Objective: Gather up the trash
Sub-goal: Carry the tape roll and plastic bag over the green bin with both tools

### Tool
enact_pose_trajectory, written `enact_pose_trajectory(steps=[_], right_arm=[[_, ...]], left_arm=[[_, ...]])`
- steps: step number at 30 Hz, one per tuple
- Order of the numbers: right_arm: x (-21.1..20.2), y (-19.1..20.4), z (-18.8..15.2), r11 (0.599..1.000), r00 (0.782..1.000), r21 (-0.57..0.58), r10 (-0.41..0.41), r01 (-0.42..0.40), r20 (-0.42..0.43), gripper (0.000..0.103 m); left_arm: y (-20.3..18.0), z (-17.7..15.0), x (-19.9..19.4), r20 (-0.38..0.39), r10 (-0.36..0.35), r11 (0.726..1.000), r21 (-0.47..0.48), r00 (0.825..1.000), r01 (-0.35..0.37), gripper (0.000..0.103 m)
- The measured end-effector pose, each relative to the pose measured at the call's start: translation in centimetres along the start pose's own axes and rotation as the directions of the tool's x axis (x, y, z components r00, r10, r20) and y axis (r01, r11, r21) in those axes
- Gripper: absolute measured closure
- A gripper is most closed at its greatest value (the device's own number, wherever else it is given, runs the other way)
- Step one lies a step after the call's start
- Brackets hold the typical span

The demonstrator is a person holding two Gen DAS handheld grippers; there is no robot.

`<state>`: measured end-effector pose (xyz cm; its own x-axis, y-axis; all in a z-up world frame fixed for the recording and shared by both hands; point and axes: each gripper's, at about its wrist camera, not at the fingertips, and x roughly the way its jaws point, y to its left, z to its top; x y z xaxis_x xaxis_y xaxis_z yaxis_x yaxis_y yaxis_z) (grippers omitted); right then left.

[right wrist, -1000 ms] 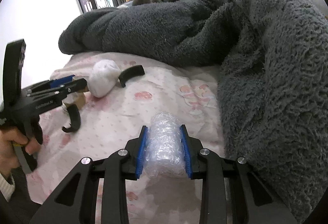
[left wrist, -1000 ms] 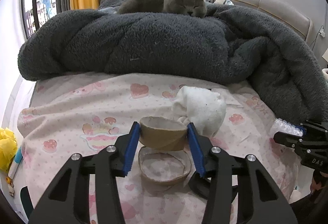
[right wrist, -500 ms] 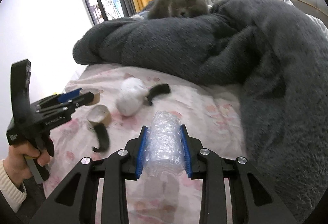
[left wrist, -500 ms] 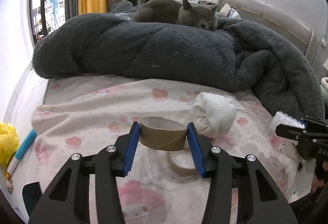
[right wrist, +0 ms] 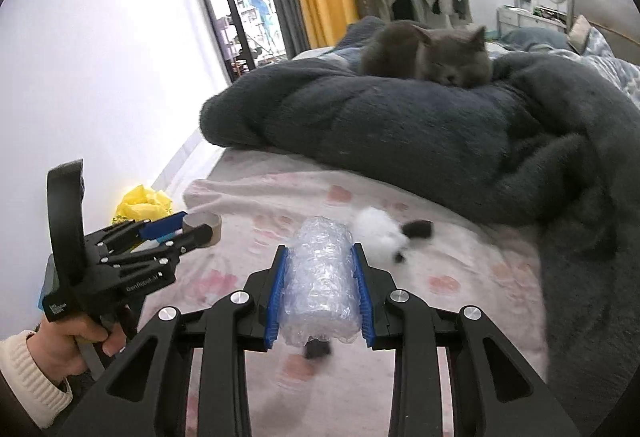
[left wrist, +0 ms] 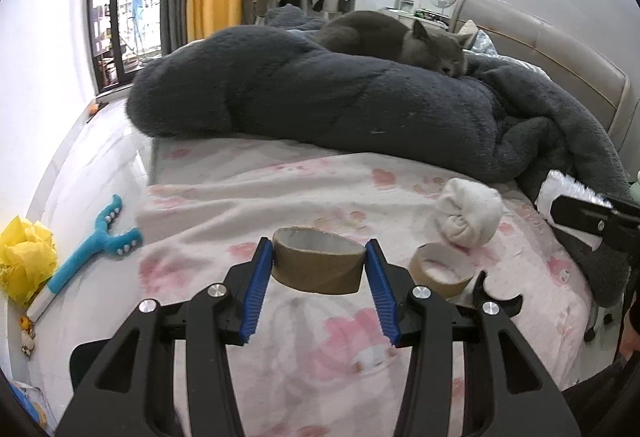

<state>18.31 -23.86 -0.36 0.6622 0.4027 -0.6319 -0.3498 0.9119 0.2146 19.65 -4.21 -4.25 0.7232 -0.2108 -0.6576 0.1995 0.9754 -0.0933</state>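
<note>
My left gripper (left wrist: pixel 319 269) is shut on a brown cardboard tape core (left wrist: pixel 318 265), held above the pink bed sheet. From the right wrist view the same left gripper (right wrist: pixel 176 233) appears at the left, in a person's hand, with the core (right wrist: pixel 204 227) at its tips. My right gripper (right wrist: pixel 320 277) is shut on a roll of clear bubble wrap (right wrist: pixel 320 277). A second cardboard core (left wrist: pixel 440 271) lies on the sheet beside a white wad (left wrist: pixel 470 217). Black curved pieces (left wrist: pixel 500 301) lie near them.
A grey cat (left wrist: pixel 400 37) sleeps on a heaped dark grey blanket (left wrist: pixel 320 97) across the far half of the bed. On the floor at the left lie a yellow bag (left wrist: pixel 24 261) and a blue forked tool (left wrist: pixel 88 249). A padded headboard (left wrist: pixel 560 57) stands at the right.
Both grippers have risen and pulled back from the bed with their loads. The second core, the white wad and the blanket now sit farther away and to the right.
</note>
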Motion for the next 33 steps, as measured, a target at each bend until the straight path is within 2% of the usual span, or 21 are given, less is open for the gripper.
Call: enact_pose_trajectory(steps=[12,24,33], right_arm=[[2.1,7.0,2.1,0.994,0.996,-0.065,0.091,-0.09,0.003,0.072],[5.5,14.3,3.3,0.974,0.983,-0.13,0.184,-0.186,-0.031,0.071],[8.9,19.3,2.8,0.952,0.963,-0.158,0.251,-0.264,-0.095,0.071]], left_arm=[[7.0,-1.9,-2.1,-0.036,0.098,0.993,-0.059,0.995,-0.1,0.053],[14.1,-5.6,-2.4,-0.157,0.112,0.974,-0.178,0.981,-0.14,0.053],[18.5,-8.9,-1.9,-0.265,0.137,0.954,-0.225,0.955,-0.2,0.053]])
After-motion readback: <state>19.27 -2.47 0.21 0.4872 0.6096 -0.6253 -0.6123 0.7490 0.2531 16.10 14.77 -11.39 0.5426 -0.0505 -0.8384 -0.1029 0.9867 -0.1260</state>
